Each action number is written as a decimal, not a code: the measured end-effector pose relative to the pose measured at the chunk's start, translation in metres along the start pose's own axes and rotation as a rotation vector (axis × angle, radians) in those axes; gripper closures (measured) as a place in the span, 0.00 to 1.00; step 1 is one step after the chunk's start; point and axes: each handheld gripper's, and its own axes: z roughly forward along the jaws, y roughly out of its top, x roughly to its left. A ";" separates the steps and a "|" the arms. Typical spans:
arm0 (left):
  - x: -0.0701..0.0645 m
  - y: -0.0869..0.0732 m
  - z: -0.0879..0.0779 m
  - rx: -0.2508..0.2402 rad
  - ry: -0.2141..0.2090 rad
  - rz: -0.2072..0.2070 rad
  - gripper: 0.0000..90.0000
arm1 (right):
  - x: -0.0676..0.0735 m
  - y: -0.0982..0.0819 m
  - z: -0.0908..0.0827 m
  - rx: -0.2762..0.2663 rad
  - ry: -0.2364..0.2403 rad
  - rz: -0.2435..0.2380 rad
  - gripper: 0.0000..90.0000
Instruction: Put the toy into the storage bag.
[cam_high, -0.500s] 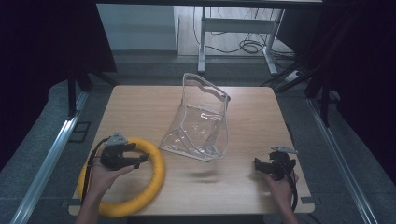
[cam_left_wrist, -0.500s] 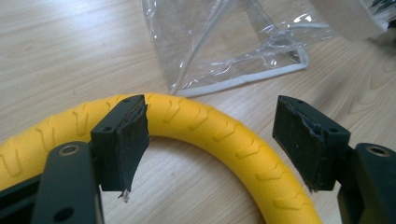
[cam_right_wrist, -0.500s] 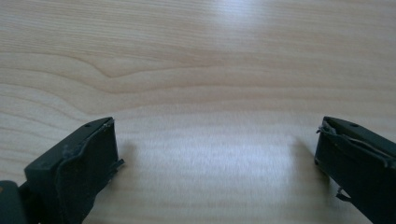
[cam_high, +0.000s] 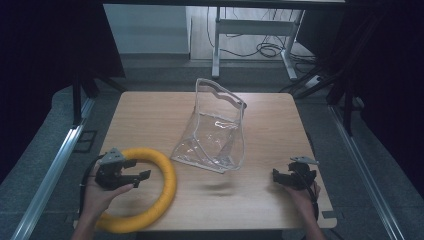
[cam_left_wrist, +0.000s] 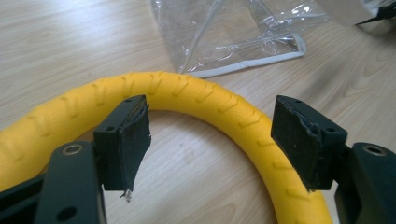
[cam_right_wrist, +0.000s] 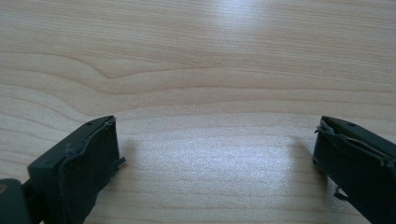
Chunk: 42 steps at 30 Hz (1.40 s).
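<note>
A yellow foam ring (cam_high: 167, 180) lies flat on the wooden table (cam_high: 270, 115) at the front left. My left gripper (cam_high: 139, 169) hovers over the ring's hole, pointing right, and is open. In the left gripper view the ring (cam_left_wrist: 196, 91) arcs just beyond the two pads (cam_left_wrist: 133, 140), which stand wide apart and touch nothing. A clear plastic zip bag (cam_high: 215, 135) stands slumped in the table's middle, and its white-edged base (cam_left_wrist: 243, 70) lies past the ring. My right gripper (cam_high: 276, 176) rests at the front right, open, with bare wood (cam_right_wrist: 210, 70) between its jaws.
The table's front edge runs just behind both hands. Metal rails (cam_high: 50, 170) flank the table on either side. A desk frame with cables (cam_high: 260, 40) stands beyond the far edge. Bare wood stretches between the bag and the right gripper.
</note>
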 end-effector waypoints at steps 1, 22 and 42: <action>0.000 0.000 -0.004 0.001 -0.002 0.005 0.32 | 0.000 0.000 0.000 -0.005 -0.001 0.002 0.03; -0.035 -0.029 -0.007 0.275 -0.178 0.159 0.31 | -0.003 -0.002 -0.003 -0.022 -0.010 0.007 0.11; -0.070 -0.035 0.051 0.473 -0.136 0.142 0.34 | -0.003 -0.002 -0.004 -0.029 -0.019 0.020 0.15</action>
